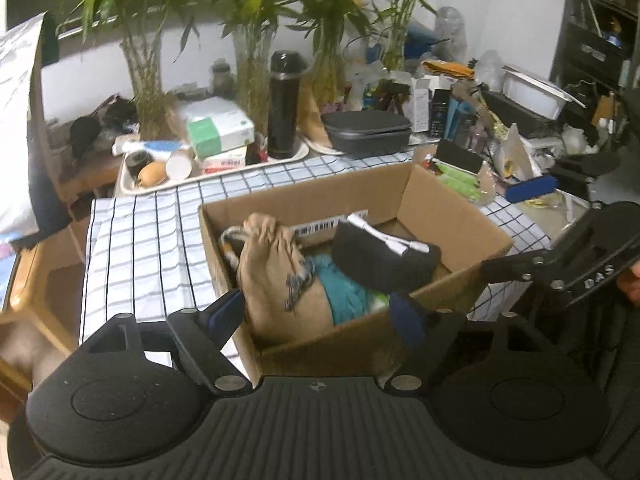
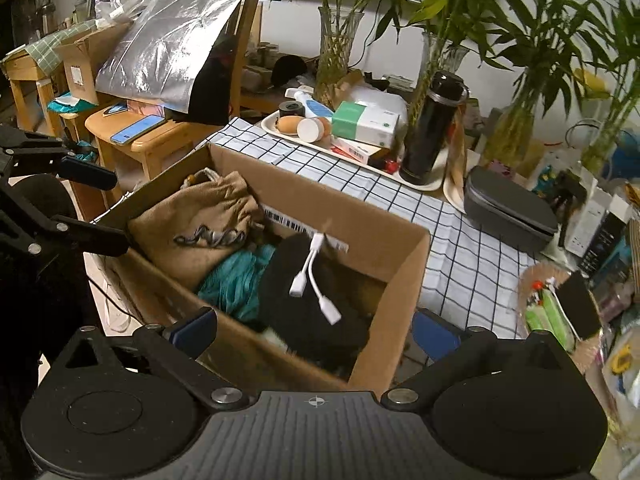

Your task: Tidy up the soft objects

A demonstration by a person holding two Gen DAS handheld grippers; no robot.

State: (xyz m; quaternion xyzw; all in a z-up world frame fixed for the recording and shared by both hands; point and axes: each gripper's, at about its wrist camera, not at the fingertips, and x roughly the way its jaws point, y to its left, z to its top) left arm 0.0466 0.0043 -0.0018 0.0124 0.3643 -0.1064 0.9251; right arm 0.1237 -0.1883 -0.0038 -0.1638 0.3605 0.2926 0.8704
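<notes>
Box: I see the open brown cardboard box [image 1: 440, 292] on the table [image 1: 132, 248] with its checked blue-and-white cloth.
Soft things: a tan drawstring cloth pouch [image 1: 272, 276], a teal knitted bundle [image 1: 344, 292] and a black fabric lump [image 1: 380, 260] all lie inside the box, pressed together.
Stray item: a white Y-shaped adapter cable [image 2: 316, 276] rests on the black fabric; it is not soft.
Left gripper [image 1: 316, 312]: jaws spread wide and empty, just above the box's near wall.
Right gripper [image 2: 316, 330]: jaws released too, holding nothing, straddling the near corner of the box.
Progress: I judge sorting nearly done; nothing soft is visible loose on the cloth.
Risk: a jaw could catch the box wall and drag it.
Risk: grabbing the black fabric could flick the cable out.
Risk: the black insulated bottle [image 2: 432, 128] near the box could topple on a wide swing.
</notes>
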